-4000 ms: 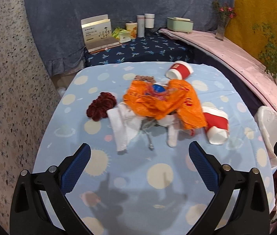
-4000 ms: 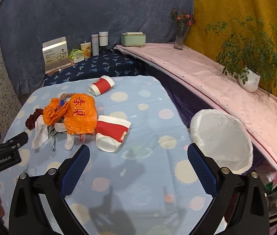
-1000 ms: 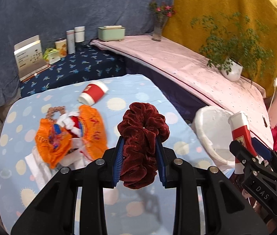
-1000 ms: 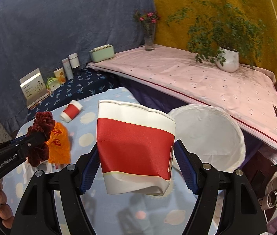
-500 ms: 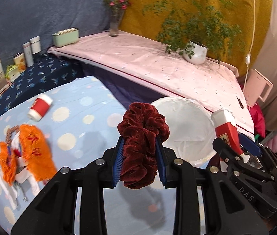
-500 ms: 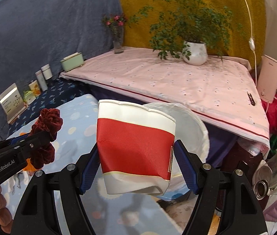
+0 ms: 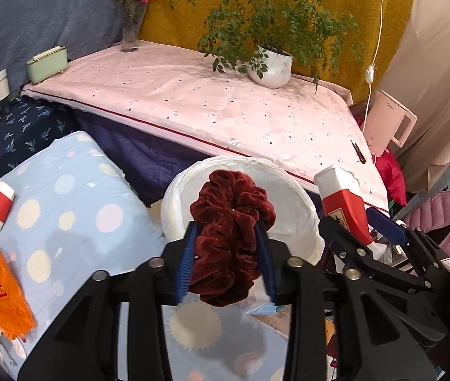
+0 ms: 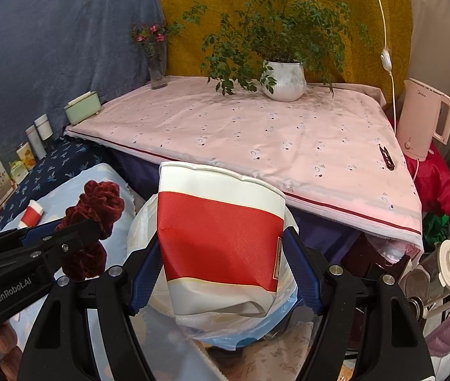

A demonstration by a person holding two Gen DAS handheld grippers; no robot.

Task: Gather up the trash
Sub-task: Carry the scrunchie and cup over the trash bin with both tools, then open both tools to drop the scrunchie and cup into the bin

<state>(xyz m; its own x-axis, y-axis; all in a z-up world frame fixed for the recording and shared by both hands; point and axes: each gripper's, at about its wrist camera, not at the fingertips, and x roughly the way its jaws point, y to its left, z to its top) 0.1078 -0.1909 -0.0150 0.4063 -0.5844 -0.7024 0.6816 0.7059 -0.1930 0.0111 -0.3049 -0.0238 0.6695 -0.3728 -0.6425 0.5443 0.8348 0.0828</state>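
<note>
Left wrist view: my left tongs [image 7: 227, 255] pinch the velvet scrunchie [image 7: 231, 238]; right tongs [image 8: 223, 274] clamp the paper cup [image 8: 220, 238]; I'd centre both over the lined bin [image 7: 301, 203] before letting go.

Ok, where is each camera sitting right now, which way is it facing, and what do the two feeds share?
Left wrist: on the left gripper, looking forward and down at the white-lined trash bin; its fingers pinch a maroon scrunchie; the right gripper shows at the right.
Right wrist: on the right gripper, facing the bin; its fingers clamp a red-and-white paper cup; the left gripper shows at the left.
Shared: bin, scrunchie, cup, potted plant, pink kettle.
</note>
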